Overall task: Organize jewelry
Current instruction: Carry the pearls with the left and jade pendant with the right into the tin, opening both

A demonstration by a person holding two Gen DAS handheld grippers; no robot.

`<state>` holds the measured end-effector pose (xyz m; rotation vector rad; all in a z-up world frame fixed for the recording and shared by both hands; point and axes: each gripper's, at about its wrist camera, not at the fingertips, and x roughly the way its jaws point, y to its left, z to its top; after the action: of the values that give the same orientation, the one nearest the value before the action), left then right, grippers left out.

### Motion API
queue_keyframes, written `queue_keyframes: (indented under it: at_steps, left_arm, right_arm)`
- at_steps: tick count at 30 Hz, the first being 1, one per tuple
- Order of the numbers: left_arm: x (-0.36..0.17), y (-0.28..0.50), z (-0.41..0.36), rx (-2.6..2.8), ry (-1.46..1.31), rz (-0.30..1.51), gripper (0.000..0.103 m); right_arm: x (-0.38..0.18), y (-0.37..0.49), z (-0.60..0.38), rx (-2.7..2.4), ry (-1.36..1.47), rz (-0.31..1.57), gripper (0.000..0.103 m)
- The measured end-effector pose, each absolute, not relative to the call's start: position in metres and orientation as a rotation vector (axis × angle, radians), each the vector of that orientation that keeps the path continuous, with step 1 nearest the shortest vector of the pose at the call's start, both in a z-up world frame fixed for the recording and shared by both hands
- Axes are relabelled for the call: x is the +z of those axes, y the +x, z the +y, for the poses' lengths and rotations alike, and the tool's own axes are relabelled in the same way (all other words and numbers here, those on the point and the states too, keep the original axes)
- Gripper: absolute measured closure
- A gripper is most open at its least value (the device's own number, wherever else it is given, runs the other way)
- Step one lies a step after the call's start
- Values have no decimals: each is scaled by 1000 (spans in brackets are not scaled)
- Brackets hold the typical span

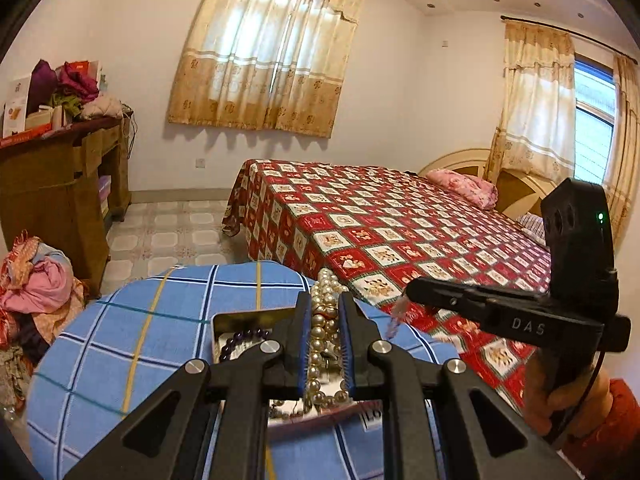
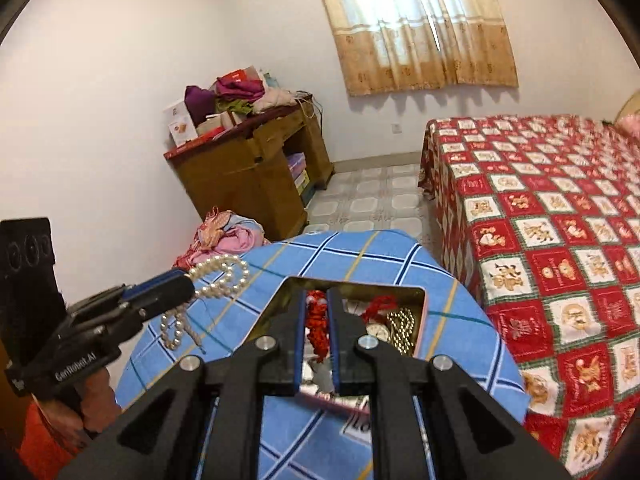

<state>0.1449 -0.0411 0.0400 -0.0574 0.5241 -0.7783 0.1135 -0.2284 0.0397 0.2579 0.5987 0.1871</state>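
Observation:
My left gripper (image 1: pixel 325 300) is shut on a cream pearl necklace (image 1: pixel 320 344), whose loops hang down over an open metal jewelry box (image 1: pixel 248 314) holding dark purple beads (image 1: pixel 240 340). In the right wrist view that left gripper (image 2: pixel 188 278) shows at the left, and the pearl necklace (image 2: pixel 218 280) dangles above the blue checked tablecloth (image 2: pixel 360 256). My right gripper (image 2: pixel 319 294) is shut on a red beaded piece (image 2: pixel 317 326) above the box (image 2: pixel 356 282). A gold chain (image 2: pixel 400 328), a small watch (image 2: pixel 378 331) and a red cord (image 2: pixel 380 304) lie inside. The right gripper (image 1: pixel 410 290) also appears from the side.
The round table's blue checked cloth (image 1: pixel 140 340) stands next to a bed with a red patterned cover (image 1: pixel 400 232). A wooden desk (image 2: pixel 256 176) piled with clothes stands by the wall, and a heap of fabric (image 2: pixel 228 236) lies on the floor.

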Motion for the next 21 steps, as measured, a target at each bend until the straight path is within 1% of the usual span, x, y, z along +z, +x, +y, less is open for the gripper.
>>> queue_keyframes:
  at_steps: [3,8,12,17,19,20,21]
  left_arm:
    - [22,160,-51,-770,-75,550,90]
    - [-19,179,-68,-739,-67,644,90]
    - [-46,189,-77,-707,-42,701,90]
    - [-62,196,-80,-646,-6,753,90]
    - [-64,198,-78,-643,-23,772,90]
    - [-64,198,-77,-643,-29,785,89]
    - [-65,198,-77,-648,-31,797,85]
  right_arm:
    - [21,131,-235,157,274,623,90]
    - [-19,154,-244,138,324,701,90]
    - [-32,156,-245,136,328,719,90]
    - [-46,156,-245,126,322,743,90]
    - [-49,156,-243,130,325,743,87]
    - [-51,155,-241,131,323,742,87]
    - [-52,154,-240,129,322,742,86]
